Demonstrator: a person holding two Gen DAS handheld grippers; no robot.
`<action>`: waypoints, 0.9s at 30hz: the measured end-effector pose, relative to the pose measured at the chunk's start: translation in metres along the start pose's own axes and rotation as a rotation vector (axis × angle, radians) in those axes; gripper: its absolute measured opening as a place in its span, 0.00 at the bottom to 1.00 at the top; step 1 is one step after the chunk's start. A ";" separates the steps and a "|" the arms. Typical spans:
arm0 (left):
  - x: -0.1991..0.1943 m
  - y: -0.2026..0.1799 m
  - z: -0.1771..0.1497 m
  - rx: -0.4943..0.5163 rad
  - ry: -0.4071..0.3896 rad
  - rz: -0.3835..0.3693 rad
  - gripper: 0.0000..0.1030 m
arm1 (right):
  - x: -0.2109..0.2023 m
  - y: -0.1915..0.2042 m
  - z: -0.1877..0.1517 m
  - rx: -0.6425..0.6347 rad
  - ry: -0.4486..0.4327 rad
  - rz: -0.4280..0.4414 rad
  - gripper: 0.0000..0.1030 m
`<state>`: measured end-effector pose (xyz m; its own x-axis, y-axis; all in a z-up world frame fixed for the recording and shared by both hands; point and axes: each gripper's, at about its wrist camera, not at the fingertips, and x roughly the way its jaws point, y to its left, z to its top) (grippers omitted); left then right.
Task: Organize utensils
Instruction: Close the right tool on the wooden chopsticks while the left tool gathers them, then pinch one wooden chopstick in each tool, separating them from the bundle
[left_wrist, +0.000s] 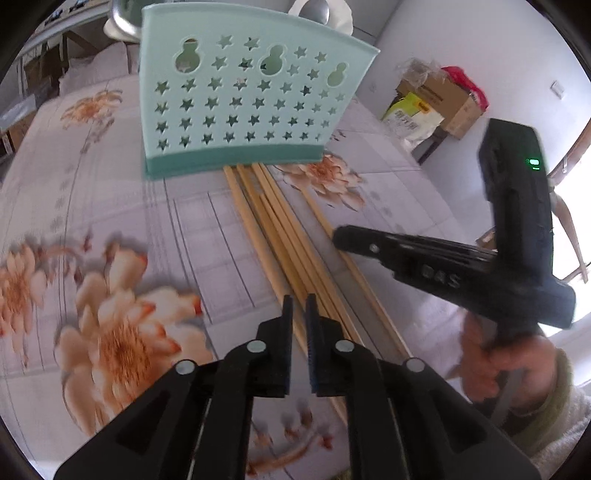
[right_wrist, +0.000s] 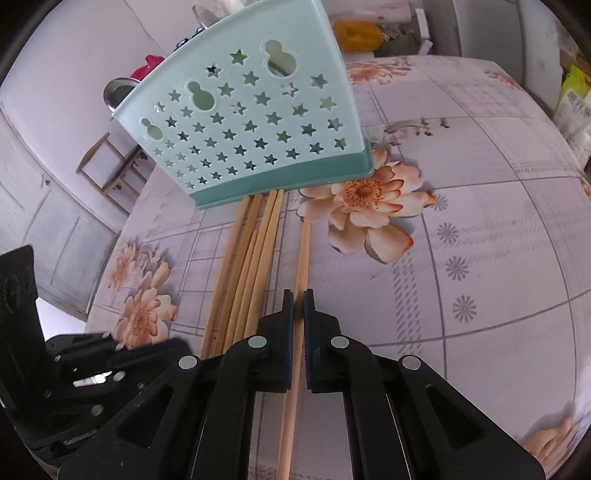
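Note:
A mint-green utensil holder (left_wrist: 243, 103) (right_wrist: 251, 125) with star-shaped holes stands on the flowered tablecloth, and metal spoon bowls (left_wrist: 314, 11) stick out of its top. Several wooden chopsticks (left_wrist: 273, 229) (right_wrist: 247, 258) lie in a loose bundle in front of it. My right gripper (right_wrist: 298, 295) is shut on one chopstick (right_wrist: 304, 251) that lies a little apart from the bundle; the stick runs back between its jaws. My left gripper (left_wrist: 300, 302) hovers over the near end of the bundle. Its jaws stand a narrow gap apart, gripping nothing. Each gripper shows in the other's view (left_wrist: 338, 236) (right_wrist: 177, 343).
The table (left_wrist: 110, 221) (right_wrist: 480, 258) has bare cloth to the left and right of the chopsticks. A hand (left_wrist: 509, 362) holds the right gripper's handle. Off the table are a cardboard box (left_wrist: 443, 99), a yellow bag (left_wrist: 413, 118) and a wooden stool (right_wrist: 110, 166).

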<state>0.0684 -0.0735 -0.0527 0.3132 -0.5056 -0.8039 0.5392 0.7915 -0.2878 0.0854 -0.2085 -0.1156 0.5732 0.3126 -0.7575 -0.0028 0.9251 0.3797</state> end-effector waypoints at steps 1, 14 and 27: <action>0.001 0.000 0.001 0.007 -0.003 0.019 0.07 | -0.002 -0.005 0.000 0.000 0.002 -0.002 0.04; 0.032 -0.010 0.022 0.091 -0.013 0.248 0.12 | -0.025 -0.024 -0.003 0.016 -0.008 0.044 0.03; -0.009 0.028 -0.010 -0.046 0.011 0.277 0.06 | -0.036 -0.033 -0.012 0.029 0.018 0.068 0.04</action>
<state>0.0724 -0.0437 -0.0590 0.4355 -0.2641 -0.8606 0.3975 0.9142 -0.0793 0.0548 -0.2475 -0.1076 0.5575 0.3787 -0.7388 -0.0175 0.8951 0.4456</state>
